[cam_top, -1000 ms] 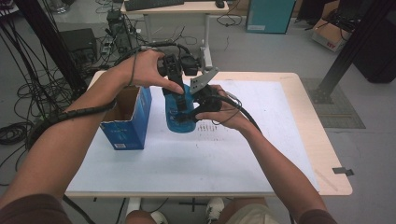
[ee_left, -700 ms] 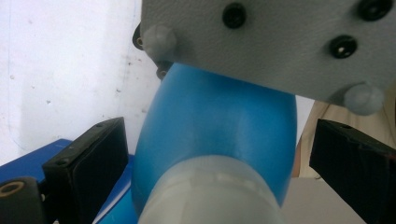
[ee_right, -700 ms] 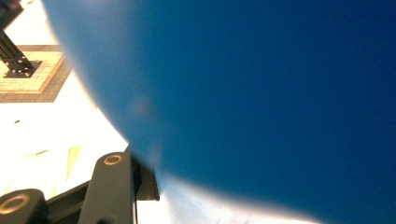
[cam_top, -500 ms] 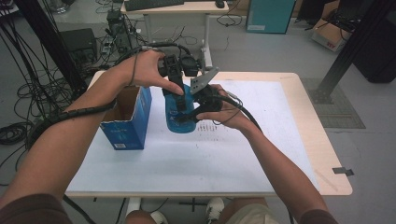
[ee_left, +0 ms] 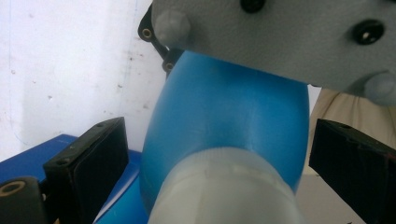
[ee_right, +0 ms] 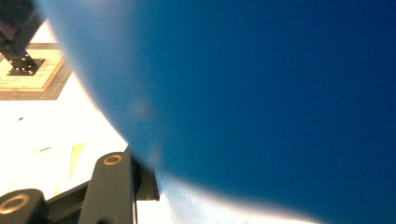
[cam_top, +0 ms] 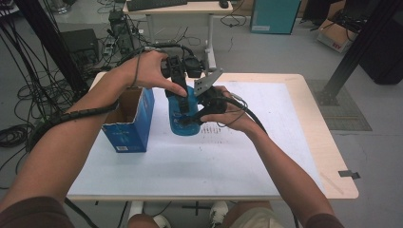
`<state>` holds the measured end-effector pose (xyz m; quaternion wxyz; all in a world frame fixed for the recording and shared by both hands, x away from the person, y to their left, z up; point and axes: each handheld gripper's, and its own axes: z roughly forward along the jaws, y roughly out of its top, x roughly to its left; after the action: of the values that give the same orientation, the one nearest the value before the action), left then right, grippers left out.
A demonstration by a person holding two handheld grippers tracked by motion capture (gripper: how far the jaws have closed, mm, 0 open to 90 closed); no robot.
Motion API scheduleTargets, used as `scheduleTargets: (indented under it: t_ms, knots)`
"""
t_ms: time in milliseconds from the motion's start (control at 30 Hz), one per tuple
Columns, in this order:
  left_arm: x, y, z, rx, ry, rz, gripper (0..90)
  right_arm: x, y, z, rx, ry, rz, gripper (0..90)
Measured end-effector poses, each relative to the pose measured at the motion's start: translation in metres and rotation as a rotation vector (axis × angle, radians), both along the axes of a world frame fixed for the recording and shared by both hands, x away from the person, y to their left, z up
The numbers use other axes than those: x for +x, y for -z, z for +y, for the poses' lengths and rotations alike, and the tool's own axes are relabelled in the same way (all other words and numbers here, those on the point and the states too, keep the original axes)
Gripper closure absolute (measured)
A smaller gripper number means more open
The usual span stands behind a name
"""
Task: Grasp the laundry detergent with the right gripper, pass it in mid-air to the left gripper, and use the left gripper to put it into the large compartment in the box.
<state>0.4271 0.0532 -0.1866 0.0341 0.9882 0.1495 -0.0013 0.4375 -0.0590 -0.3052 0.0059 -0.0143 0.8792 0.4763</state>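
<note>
1. The bottle (ee_left: 224, 121) stands between the left gripper's (ee_left: 219, 158) jaws, cap (ee_left: 224, 191) nearest the camera.
2. The right gripper (cam_top: 202, 111) clamps the bottle's side.
3. The box (cam_top: 128, 121) sits left of both, seemingly just apart.

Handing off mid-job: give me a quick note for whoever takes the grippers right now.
Right gripper: shut on the blue bottle, holding its body above the table.
Left gripper: open, jaws either side of the bottle's whitish cap, not pressing.
Open blue box stands beside the bottle, on the left in the high view.
Done: bottle gripped and steadied.
Left: probably close on the cap and work it; what follows isn't clear.
</note>
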Motion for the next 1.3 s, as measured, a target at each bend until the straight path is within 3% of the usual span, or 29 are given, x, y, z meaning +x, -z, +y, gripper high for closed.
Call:
scheduleTargets:
  t_ms: [433,467,533,733,867,900,933,1067,1300]
  knots:
    - [0.0000,0.0022,0.0019,-0.002,0.002,0.015,7.0,0.0000,0.0002,0.0009,0.000,-0.005,-0.003,43.5]
    - [-0.0003,0.0021,0.0017,-0.004,-0.003,0.016,7.0,-0.0020,-0.0002,0.0001,-0.014,0.006,0.025,43.4]
    - [-0.0002,0.0021,0.0013,-0.002,-0.001,0.015,7.1,-0.0025,-0.0004,0.0001,-0.016,0.007,0.027,43.4]
    - [-0.0008,0.0024,-0.0001,0.001,0.003,0.018,7.2,0.0012,-0.0001,0.0011,0.007,-0.015,-0.023,43.4]
    - [-0.0004,0.0021,0.0007,-0.010,-0.001,0.018,7.2,0.0002,-0.0006,0.0004,0.005,-0.012,-0.012,43.4]
    - [-0.0006,0.0024,0.0009,-0.005,-0.002,0.014,7.2,-0.0030,-0.0012,-0.0009,-0.019,0.005,0.028,43.4]
    - [0.0000,0.0019,0.0011,0.002,0.005,0.022,7.3,-0.0032,-0.0012,-0.0008,-0.018,0.004,0.029,43.5]
    - [-0.0012,0.0018,0.0005,-0.006,0.005,0.016,8.9,0.0000,-0.0005,0.0011,0.010,-0.018,-0.016,43.4]
    - [-0.0013,-0.0002,-0.0010,-0.001,0.013,0.002,15.1,-0.0010,-0.0017,-0.0001,0.006,-0.014,-0.008,43.4]
